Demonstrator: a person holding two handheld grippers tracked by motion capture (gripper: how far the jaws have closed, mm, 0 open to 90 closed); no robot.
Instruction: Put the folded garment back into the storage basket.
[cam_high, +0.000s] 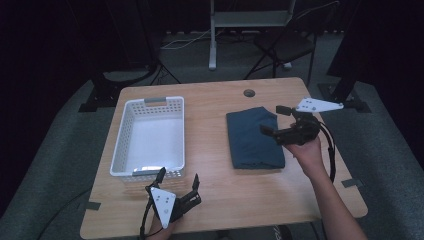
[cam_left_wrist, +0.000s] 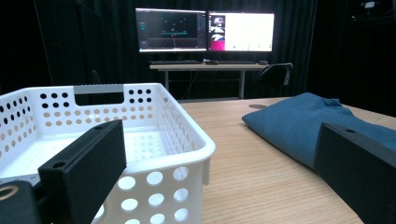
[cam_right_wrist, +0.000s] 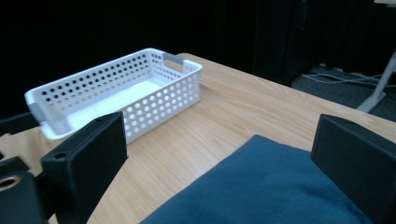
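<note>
On a light wooden desk (cam_high: 215, 150) in a dark room, a folded blue cloth (cam_high: 254, 138) lies flat on the right half, well apart from the empty white basket (cam_high: 122, 145) on the left. The right tool (cam_high: 277, 120) hovers over the cloth's right edge with jaws spread, while the left tool (cam_high: 179, 179) waits, also spread, just before the basket's near wall. The cloth looks soft, light and floppy, so it is probably best pinched through all layers at a folded edge, or it may unfold when lifted.

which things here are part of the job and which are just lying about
In the job:
folded blue cloth, under the open right gripper
white basket
left gripper, open by the basket

Lying about:
folding chair
monitors on a far desk
</note>
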